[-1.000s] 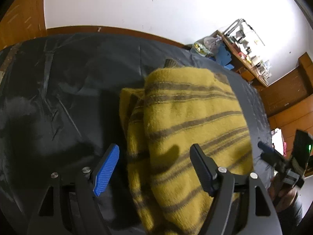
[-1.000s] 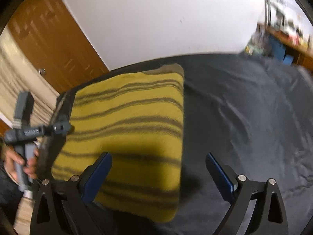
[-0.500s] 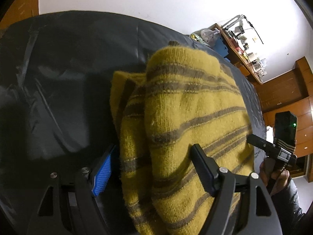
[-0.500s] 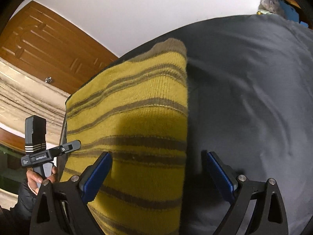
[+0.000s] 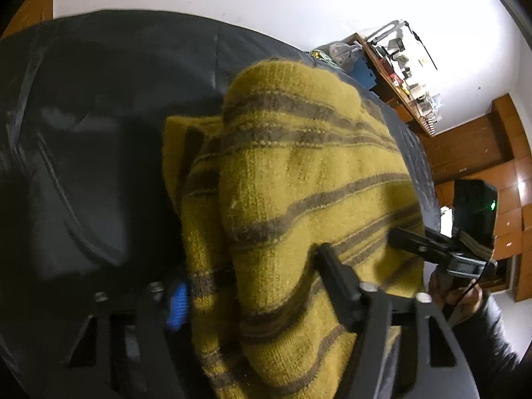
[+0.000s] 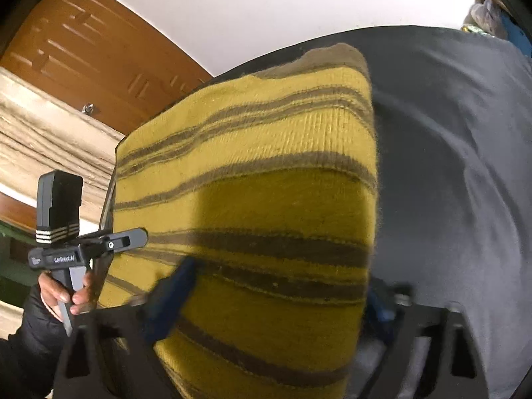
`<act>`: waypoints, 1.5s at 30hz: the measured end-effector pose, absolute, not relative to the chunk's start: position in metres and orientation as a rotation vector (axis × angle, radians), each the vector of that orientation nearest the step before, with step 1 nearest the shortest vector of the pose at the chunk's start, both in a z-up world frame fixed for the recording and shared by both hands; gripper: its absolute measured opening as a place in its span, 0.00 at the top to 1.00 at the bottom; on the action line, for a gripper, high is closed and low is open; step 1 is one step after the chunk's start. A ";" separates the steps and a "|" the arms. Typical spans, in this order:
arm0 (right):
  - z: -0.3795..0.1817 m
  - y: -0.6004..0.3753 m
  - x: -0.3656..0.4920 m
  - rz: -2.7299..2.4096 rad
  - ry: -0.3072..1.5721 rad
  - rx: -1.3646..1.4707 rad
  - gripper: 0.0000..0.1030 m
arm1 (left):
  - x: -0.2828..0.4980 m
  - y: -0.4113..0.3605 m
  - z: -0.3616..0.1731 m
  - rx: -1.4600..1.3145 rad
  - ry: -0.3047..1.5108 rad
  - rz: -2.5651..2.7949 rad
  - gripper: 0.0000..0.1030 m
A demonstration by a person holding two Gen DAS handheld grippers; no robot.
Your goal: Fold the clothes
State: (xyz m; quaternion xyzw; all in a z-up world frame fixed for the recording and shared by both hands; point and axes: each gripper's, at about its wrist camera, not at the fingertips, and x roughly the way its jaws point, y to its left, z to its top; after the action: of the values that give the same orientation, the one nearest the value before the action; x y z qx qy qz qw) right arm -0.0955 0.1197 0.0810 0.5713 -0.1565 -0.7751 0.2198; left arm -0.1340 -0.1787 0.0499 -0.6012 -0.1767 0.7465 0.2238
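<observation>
Presently, findings by item, all places given relative to the sweater.
Dark cover (image 5: 99, 153): lies under the sweater; wide bare stretch on the left-gripper side in the left wrist view, and a broad wrinkled stretch (image 6: 459, 166) past the sweater's folded edge in the right wrist view.
Sweater (image 5: 299, 199): mustard knit with brown stripes, folded into a thick bundle on the cover; a lower layer juts out at its left edge; in the right wrist view (image 6: 266, 183) its long folded edge runs straight, brown hem at the far corner.
Wooden door (image 6: 83, 60): beyond the sweater's far-left corner.
Cluttered shelf (image 5: 402, 66): well apart, beyond the sweater's far end.
Left gripper (image 5: 256, 286): fingers spread wide, straddling the sweater's near end, blue pad (image 5: 178, 306) at its left edge; grip not closed.
Right gripper (image 6: 276, 299): fingers spread, one (image 6: 173, 292) on top of the knit, the other beside the folded edge.
</observation>
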 end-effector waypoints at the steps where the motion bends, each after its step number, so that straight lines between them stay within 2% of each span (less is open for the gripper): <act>1: 0.081 0.121 -0.094 -2.157 -0.453 1.568 0.34 | -0.133 -0.179 0.049 -1.663 -0.495 2.061 0.42; 4: 0.085 0.123 -0.086 -2.209 -0.489 1.541 0.45 | -0.128 -0.171 0.054 -1.664 -0.452 2.101 0.46; 7: 0.093 0.119 -0.075 -2.274 -0.477 1.522 0.52 | -0.122 -0.160 0.065 -1.657 -0.416 2.148 0.53; 10: 0.104 0.121 -0.066 -2.297 -0.470 1.494 0.57 | -0.114 -0.150 0.071 -1.666 -0.415 2.152 0.55; 15: 0.120 0.142 -0.044 -2.329 -0.435 1.466 0.58 | -0.092 -0.111 0.076 -1.680 -0.385 2.128 0.56; 20: 0.132 0.195 -0.007 -2.391 -0.446 1.463 0.59 | -0.073 -0.036 0.081 -1.681 -0.370 2.059 0.58; 30: 0.134 0.380 0.083 -2.582 -0.593 1.505 0.59 | -0.044 0.171 0.088 -1.647 -0.246 1.933 0.60; 39: 0.131 0.503 0.119 -2.682 -0.707 1.534 0.59 | -0.025 0.289 0.085 -1.630 -0.168 1.879 0.60; 42: 0.121 0.518 0.119 -2.675 -0.729 1.547 0.58 | -0.025 0.305 0.082 -1.637 -0.144 1.897 0.56; 45: 0.113 0.529 0.121 -2.653 -0.722 1.557 0.56 | -0.019 0.312 0.081 -1.645 -0.073 1.955 0.39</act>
State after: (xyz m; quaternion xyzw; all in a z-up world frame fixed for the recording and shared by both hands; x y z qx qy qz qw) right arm 0.1213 0.5288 0.1128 0.4928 -0.2286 -0.8395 -0.0090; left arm -0.0191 0.3121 0.0808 -0.6163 -0.0273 0.7324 0.2883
